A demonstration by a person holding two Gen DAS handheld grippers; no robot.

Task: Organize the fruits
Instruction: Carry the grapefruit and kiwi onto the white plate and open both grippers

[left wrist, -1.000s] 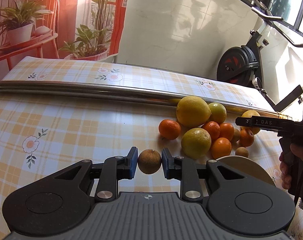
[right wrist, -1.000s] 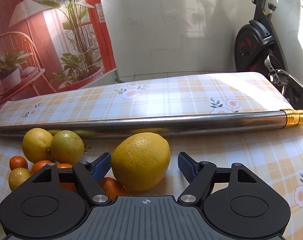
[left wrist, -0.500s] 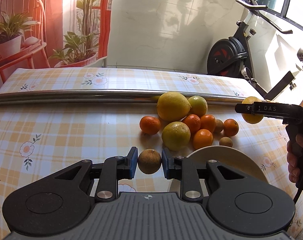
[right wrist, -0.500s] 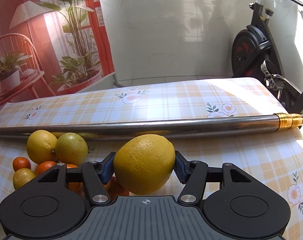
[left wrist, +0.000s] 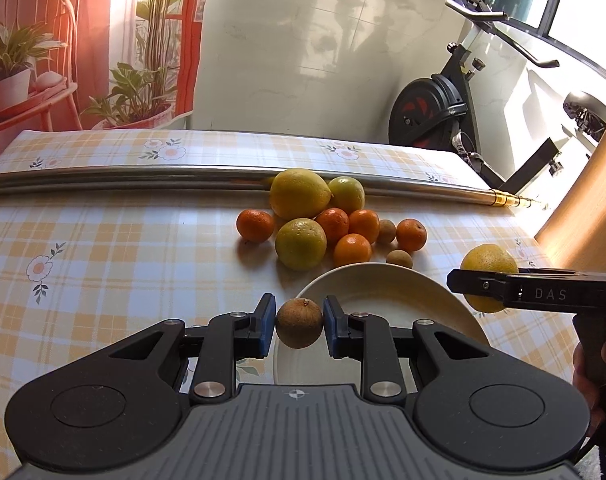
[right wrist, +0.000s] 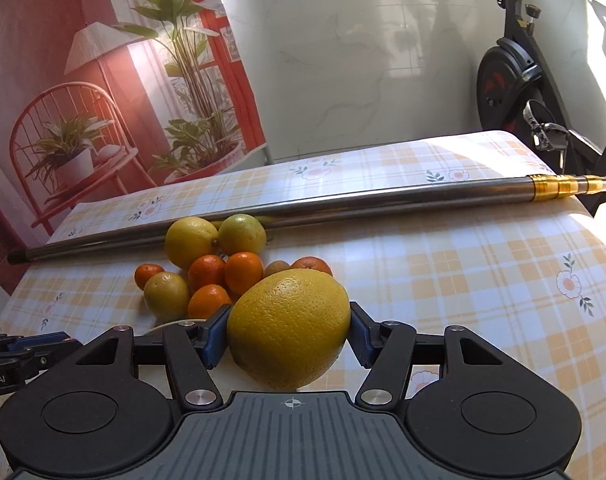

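My left gripper (left wrist: pixel 299 323) is shut on a small brown round fruit (left wrist: pixel 299 322), held over the near rim of a cream plate (left wrist: pixel 387 296). My right gripper (right wrist: pixel 289 334) is shut on a large yellow citrus (right wrist: pixel 289 333), lifted off the table; it also shows in the left wrist view (left wrist: pixel 487 264), just right of the plate. A pile of fruit lies beyond the plate: a big yellow lemon (left wrist: pixel 299 194), green-yellow citrus (left wrist: pixel 301 244), several mandarins (left wrist: pixel 351 249) and two small brown fruits (left wrist: pixel 399 259).
A long steel pole (left wrist: pixel 143 178) with a gold end (right wrist: pixel 563 186) lies across the checked tablecloth (left wrist: pixel 115 248) behind the fruit. An exercise bike (left wrist: pixel 435 116) stands past the table's far right corner.
Both grippers pulled back and rose from the pile. The right gripper closed on the large yellow citrus and carried it toward the plate's right side. The left gripper now holds the brown fruit over the plate.
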